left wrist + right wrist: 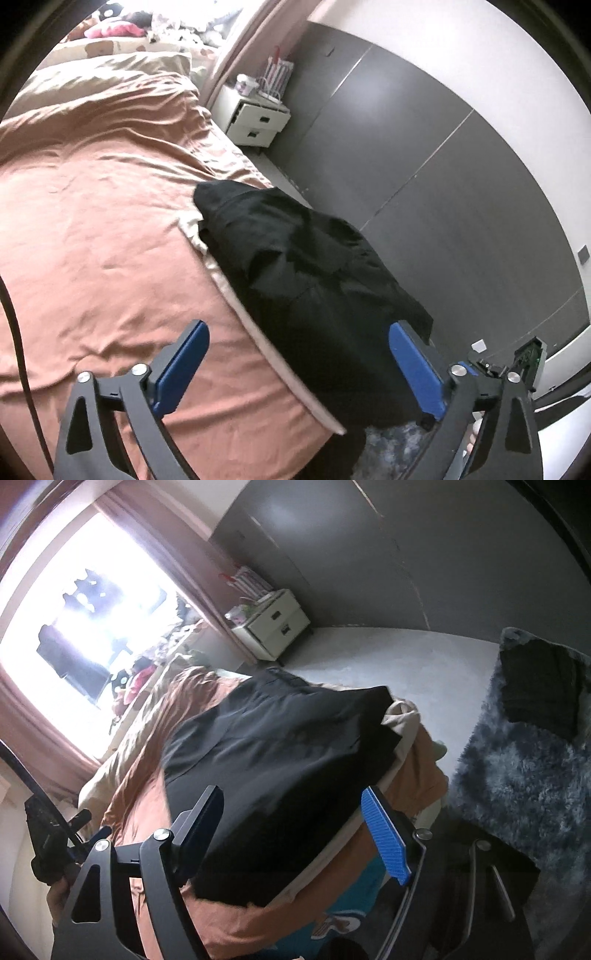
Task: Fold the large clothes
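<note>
- Garment [295, 266]: a large black piece of clothing lies on the bed [92, 221] at centre frame, along the mattress edge, partly doubled over and creased.
- Left gripper [297, 363], lower frame: jaws spread wide, grasping nothing; the cloth lies beyond them.
- Right gripper [295, 830], lower centre: jaws apart, empty, above the garment's near edge.
- Progress, judged: at least one fold appears made; smoothing or another fold likely remains.

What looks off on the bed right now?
The black garment lies rumpled at the bed edge, partly hanging over the side, not flat. Both grippers, left and right, are open and hold nothing.
</note>
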`<action>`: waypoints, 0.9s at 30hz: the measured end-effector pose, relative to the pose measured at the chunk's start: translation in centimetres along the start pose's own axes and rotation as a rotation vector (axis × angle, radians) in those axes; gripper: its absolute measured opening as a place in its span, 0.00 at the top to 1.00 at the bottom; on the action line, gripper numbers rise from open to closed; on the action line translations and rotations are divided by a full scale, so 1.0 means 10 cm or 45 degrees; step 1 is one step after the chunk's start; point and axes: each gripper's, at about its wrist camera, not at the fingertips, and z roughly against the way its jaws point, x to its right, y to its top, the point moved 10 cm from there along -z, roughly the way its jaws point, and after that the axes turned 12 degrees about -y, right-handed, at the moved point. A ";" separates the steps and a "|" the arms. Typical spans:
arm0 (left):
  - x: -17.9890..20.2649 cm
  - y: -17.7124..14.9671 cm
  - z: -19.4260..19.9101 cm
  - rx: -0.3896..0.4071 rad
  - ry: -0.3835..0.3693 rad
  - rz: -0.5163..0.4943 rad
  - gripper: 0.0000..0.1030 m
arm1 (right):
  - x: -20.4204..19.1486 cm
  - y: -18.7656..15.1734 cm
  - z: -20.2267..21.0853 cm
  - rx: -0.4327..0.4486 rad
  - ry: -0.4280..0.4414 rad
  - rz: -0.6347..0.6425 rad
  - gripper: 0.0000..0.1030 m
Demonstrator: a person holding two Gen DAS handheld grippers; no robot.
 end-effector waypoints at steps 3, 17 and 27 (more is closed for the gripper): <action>0.06 -0.10 0.28 0.030 0.012 -0.014 0.03 | -0.08 -0.12 0.13 0.018 0.025 0.039 0.25; 0.28 -0.59 1.67 0.186 0.157 -0.193 0.00 | -0.24 -0.56 0.73 0.222 -0.046 0.174 0.00; 0.45 -1.07 2.57 0.299 0.215 -0.270 0.00 | -0.45 -1.12 1.06 0.269 -0.025 0.244 0.00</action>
